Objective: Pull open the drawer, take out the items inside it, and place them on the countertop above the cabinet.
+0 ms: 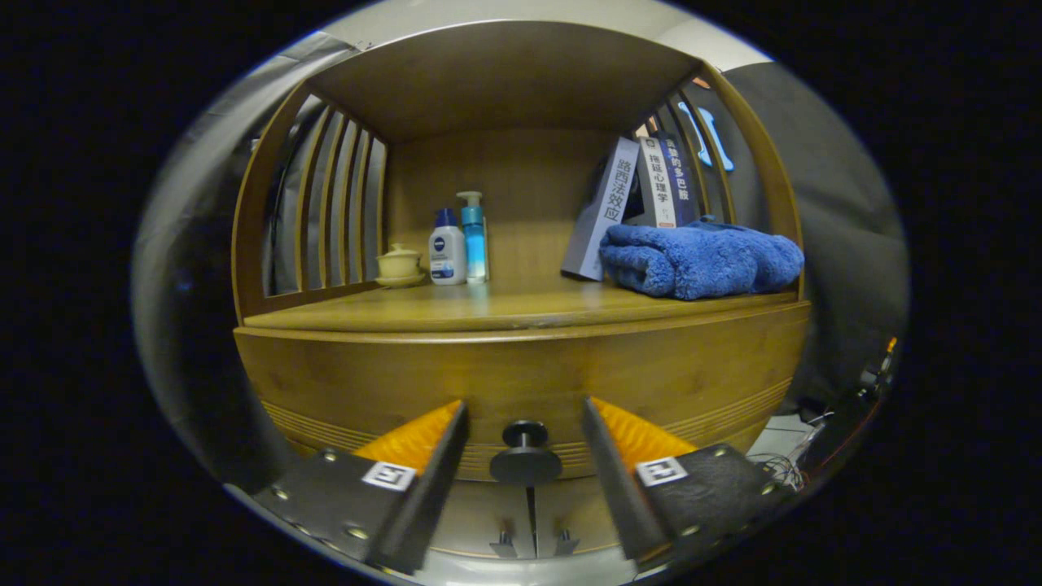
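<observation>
The tongs (525, 419) are standing wide apart, their two fingers (444, 443) flanking the drawer knob (525, 456) without touching it; the dark round knob is sitting between them, just ahead of the tips. The drawer (521, 382) is lying closed, its wooden front running flush across the cabinet (269, 244), so whatever it is holding is hidden. Below the knob, two small handles (533, 544) of the lower doors are showing side by side. Just above the drawer, the worktop (488, 305) is carrying a small lidded cup (399, 264) on a saucer at the back left, with a white bottle (447, 248) and a blue pump bottle (473, 236) standing upright beside it. On the right, a folded blue towel (700, 260) is resting near the edge, and three books (643, 195) are leaning behind it against the slatted side.
</observation>
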The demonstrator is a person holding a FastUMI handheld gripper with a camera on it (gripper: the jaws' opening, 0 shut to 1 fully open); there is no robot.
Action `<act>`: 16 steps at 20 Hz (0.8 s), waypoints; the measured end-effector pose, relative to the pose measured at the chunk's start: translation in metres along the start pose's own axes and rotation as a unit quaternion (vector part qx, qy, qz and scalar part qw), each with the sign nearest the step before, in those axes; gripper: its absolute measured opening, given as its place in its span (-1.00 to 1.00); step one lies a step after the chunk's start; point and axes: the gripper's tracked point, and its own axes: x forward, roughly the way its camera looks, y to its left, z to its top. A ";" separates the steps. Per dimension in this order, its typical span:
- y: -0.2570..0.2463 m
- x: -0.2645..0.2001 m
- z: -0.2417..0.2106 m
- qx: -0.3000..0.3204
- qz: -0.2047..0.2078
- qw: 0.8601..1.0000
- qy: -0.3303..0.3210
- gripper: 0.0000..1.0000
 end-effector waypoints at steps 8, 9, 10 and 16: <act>0.001 -0.001 -0.022 -0.003 -0.012 0.999 0.039 -0.11; 0.002 -0.002 -0.019 0.002 -0.006 1.000 0.027 -0.10; 0.003 -0.001 -0.019 0.013 0.003 1.000 0.021 -0.10; 0.002 -0.041 -0.022 0.015 0.017 1.000 0.001 -0.47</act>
